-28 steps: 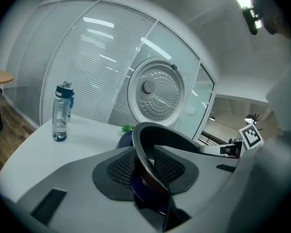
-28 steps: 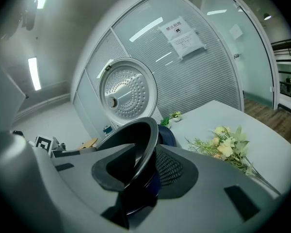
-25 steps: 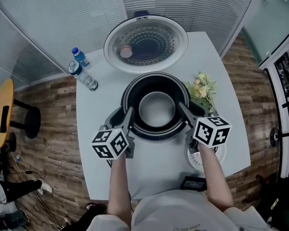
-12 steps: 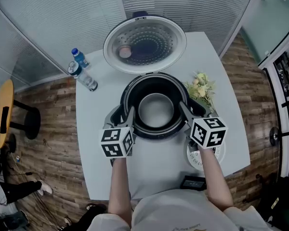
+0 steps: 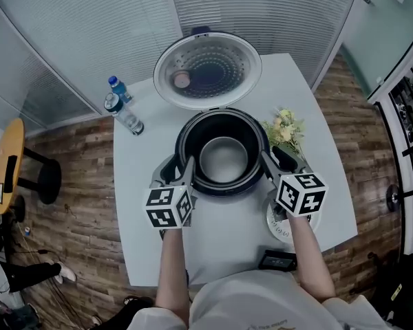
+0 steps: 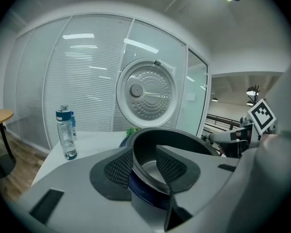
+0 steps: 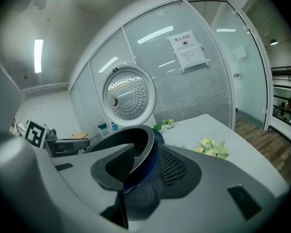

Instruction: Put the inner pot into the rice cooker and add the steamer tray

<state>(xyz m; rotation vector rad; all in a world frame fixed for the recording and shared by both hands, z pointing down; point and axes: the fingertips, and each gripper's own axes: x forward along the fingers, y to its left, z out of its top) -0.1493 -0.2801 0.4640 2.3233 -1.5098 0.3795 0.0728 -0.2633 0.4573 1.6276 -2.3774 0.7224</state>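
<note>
The dark inner pot (image 5: 224, 158) sits inside the rice cooker (image 5: 224, 190), whose round lid (image 5: 208, 71) stands open behind it. My left gripper (image 5: 177, 169) straddles the pot's left rim (image 6: 184, 137), one pad outside and one inside, standing open. On the opposite side my right gripper (image 5: 279, 160) is open too, with the right rim (image 7: 136, 140) passing between its pads. A white round perforated tray (image 5: 283, 231) lies on the table, partly hidden under my right gripper.
Two water bottles (image 5: 124, 112) stand at the table's left back. A small bunch of flowers (image 5: 286, 129) lies right of the cooker. A dark flat object (image 5: 275, 260) rests at the front edge of the white table (image 5: 144, 205). Glass walls with blinds surround the table.
Both grippers have drawn back a little from the pot's rim toward me and rolled slightly. The left jaws have widened. The pot stays in the cooker.
</note>
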